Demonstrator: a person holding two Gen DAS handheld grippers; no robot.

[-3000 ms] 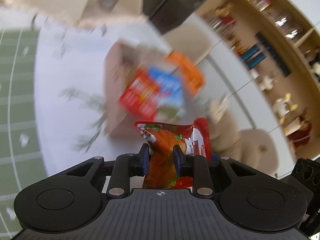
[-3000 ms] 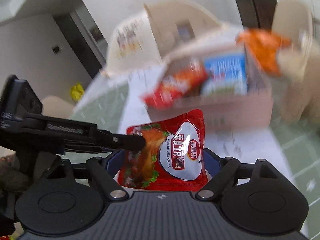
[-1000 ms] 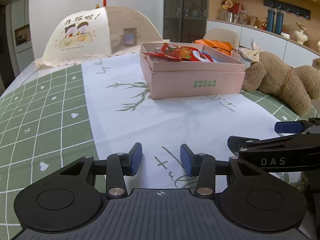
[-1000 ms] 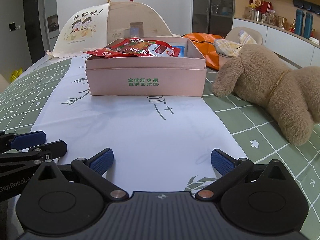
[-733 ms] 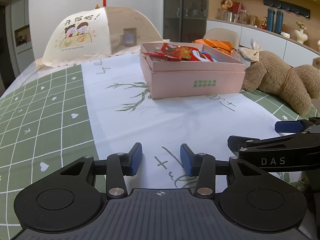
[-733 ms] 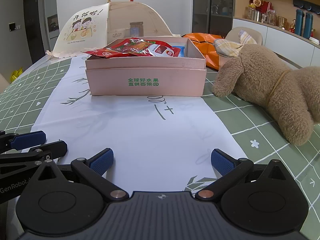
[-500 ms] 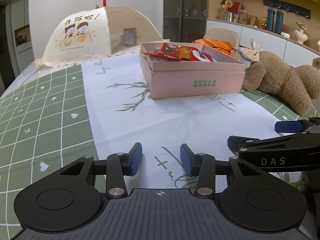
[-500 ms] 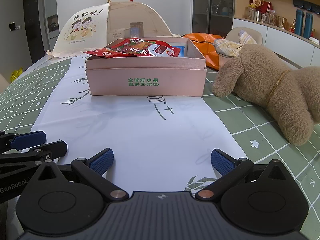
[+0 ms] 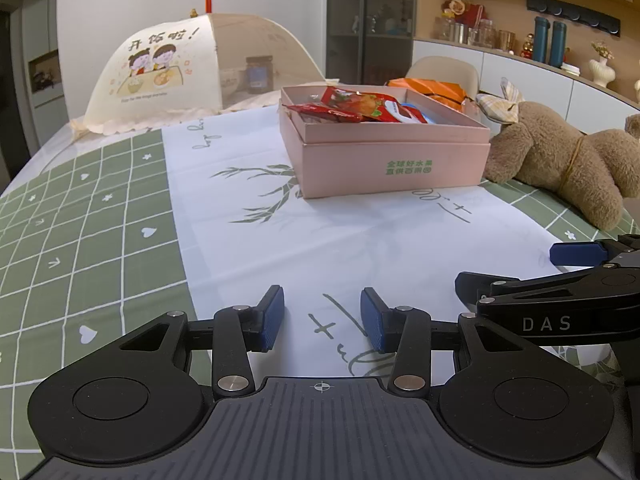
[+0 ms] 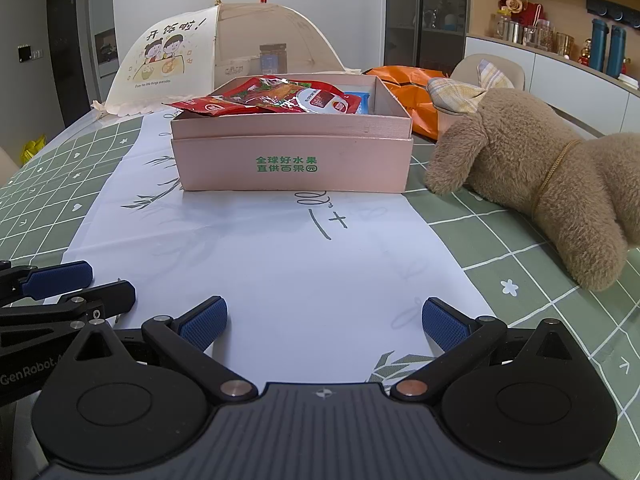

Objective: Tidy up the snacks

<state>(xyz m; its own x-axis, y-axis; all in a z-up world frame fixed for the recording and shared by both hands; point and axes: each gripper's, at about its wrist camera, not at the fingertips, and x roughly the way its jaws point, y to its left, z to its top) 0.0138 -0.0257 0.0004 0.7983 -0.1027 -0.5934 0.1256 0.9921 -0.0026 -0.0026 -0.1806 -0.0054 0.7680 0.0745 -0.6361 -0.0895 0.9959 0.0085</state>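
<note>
A pink box (image 9: 392, 160) (image 10: 292, 160) stands on the white runner, holding red snack packets (image 9: 352, 106) (image 10: 272, 100) and a blue one (image 10: 358, 102). My left gripper (image 9: 322, 322) is open and empty, low over the near end of the runner, well short of the box. My right gripper (image 10: 324, 320) is wide open and empty, beside the left one. Each gripper shows at the edge of the other's view: the right one (image 9: 576, 276) and the left one (image 10: 56, 284).
A brown plush dog (image 9: 560, 160) (image 10: 532, 176) lies right of the box. A mesh food cover (image 9: 192, 72) (image 10: 216, 56) stands at the back left. An orange bag (image 10: 408, 84) lies behind the box. Green checked cloth (image 9: 80, 220) flanks the runner.
Three seconds ago both grippers held a red snack packet near the box. Now both are open, empty and drawn back low over the table. No movement over the last second.
</note>
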